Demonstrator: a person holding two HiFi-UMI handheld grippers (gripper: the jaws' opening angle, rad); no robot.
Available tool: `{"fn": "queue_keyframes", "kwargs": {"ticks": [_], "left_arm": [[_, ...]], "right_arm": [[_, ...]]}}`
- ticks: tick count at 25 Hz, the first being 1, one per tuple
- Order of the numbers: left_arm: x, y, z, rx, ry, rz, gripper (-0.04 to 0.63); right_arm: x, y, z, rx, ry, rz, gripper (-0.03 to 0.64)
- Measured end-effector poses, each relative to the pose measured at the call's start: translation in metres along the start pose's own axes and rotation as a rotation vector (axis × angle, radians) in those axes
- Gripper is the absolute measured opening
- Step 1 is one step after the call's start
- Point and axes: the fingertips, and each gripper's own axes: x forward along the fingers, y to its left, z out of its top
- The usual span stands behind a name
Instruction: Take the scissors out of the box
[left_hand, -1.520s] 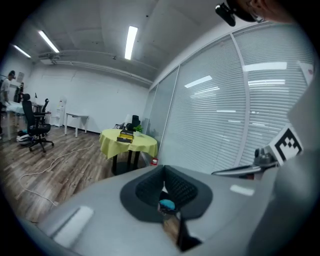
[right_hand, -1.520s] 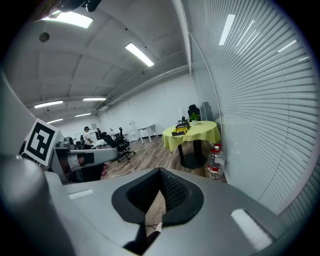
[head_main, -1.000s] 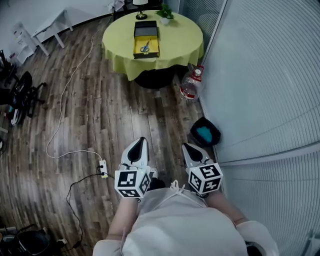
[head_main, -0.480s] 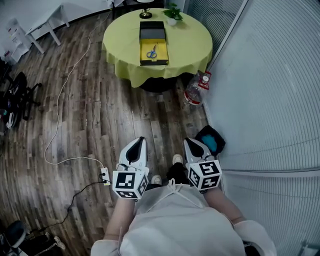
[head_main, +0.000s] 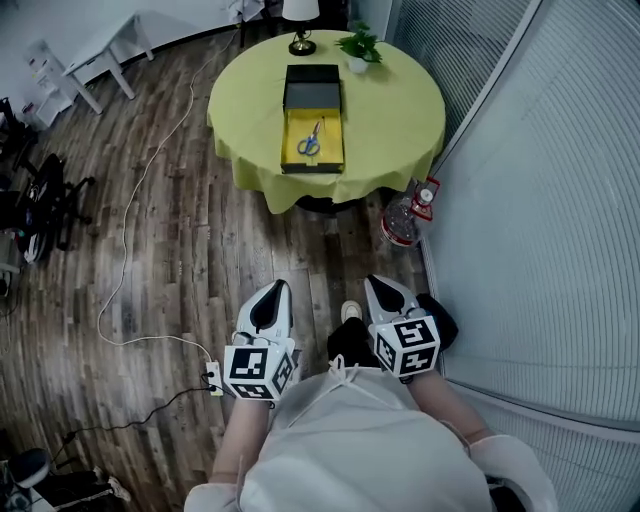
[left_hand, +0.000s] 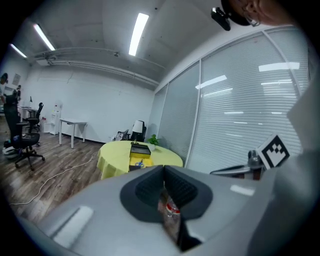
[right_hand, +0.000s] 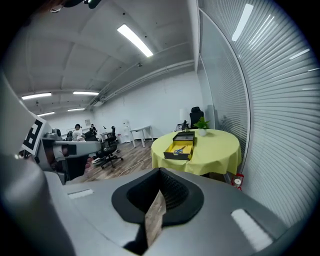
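A: How do the tongs stand?

B: The left tongs (head_main: 279, 287) and right tongs (head_main: 372, 282) sit low in the head view, side by side in front of the person, both pointing toward the top of the frame. Each gripper view shows its jaws brought together, with only a sliver of background between them. Neither has hold of anything.

A: So how far along is the job?

B: Hardly begun, I'd judge. The scissors (head_main: 310, 141) lie in the box (head_main: 312, 170), in the upper middle of the head view. That is well apart from both tongs, with bare floor (head_main: 200, 250) between. The approach, the reach, the grip and the lift out are all left to do.

A: What does the box hold?

B: The near half is open and lined in yellow, and it holds only the blue-handled scissors, lying flat. The dark half (head_main: 312, 88) just above it in the frame looks empty. I cannot tell whether it is a lid or a second tray.

A: And around it?

B: The box rests near the middle of a round surface (head_main: 390, 120) under a yellow cloth. A lamp (head_main: 301, 15) and a plant (head_main: 359, 45) stand at its upper edge.
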Motion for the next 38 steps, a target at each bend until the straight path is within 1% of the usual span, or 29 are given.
{"fn": "queue_keyframes", "kwargs": {"ticks": [5,10,13,15,17,19,23,26,29,32,34,35,38], "left_arm": [[0.091,0.001,0.036,-0.011,-0.007,0.052,0.006],[0.173,-0.008,0.055,0.024,0.002,0.082,0.006],[0.207,-0.016,0.061,0.044,0.024,0.066,0.005],[0.231,-0.016,0.057,0.060,0.061,0.064,0.005],[0.254,-0.011,0.048,0.062,0.102,0.074,0.006],[0.278,-0.001,0.042,0.054,0.126,0.083,0.005],[0.322,0.023,0.043,0.045,0.142,0.077,0.006],[0.353,0.044,0.050,0.039,0.142,0.061,0.006],[0.391,0.067,0.062,0.025,0.155,0.030,0.006],[0.425,0.088,0.067,-0.034,0.189,-0.022,0.006],[0.443,0.103,0.069,-0.077,0.205,-0.050,0.006],[0.451,0.111,0.069,-0.084,0.211,-0.059,0.006],[0.474,0.130,0.063,-0.064,0.249,-0.078,0.006]], "right_arm": [[0.057,-0.077,0.055,-0.024,-0.005,0.024,-0.003],[0.105,-0.141,0.098,-0.041,-0.009,0.047,-0.002],[0.124,-0.164,0.110,-0.031,0.006,0.070,-0.002],[0.141,-0.181,0.110,-0.024,0.025,0.073,-0.002],[0.160,-0.197,0.105,-0.012,0.048,0.071,-0.002],[0.179,-0.211,0.104,0.003,0.052,0.063,-0.002],[0.213,-0.226,0.119,0.025,0.017,0.042,-0.002],[0.237,-0.229,0.135,0.010,0.009,0.019,-0.002],[0.269,-0.232,0.156,-0.005,0.011,-0.003,-0.002],[0.303,-0.234,0.172,-0.018,0.021,-0.026,-0.002],[0.325,-0.234,0.182,-0.004,0.028,-0.039,-0.002],[0.335,-0.232,0.187,0.008,0.028,-0.043,-0.002],[0.362,-0.226,0.200,0.042,0.023,-0.043,-0.002]]}}
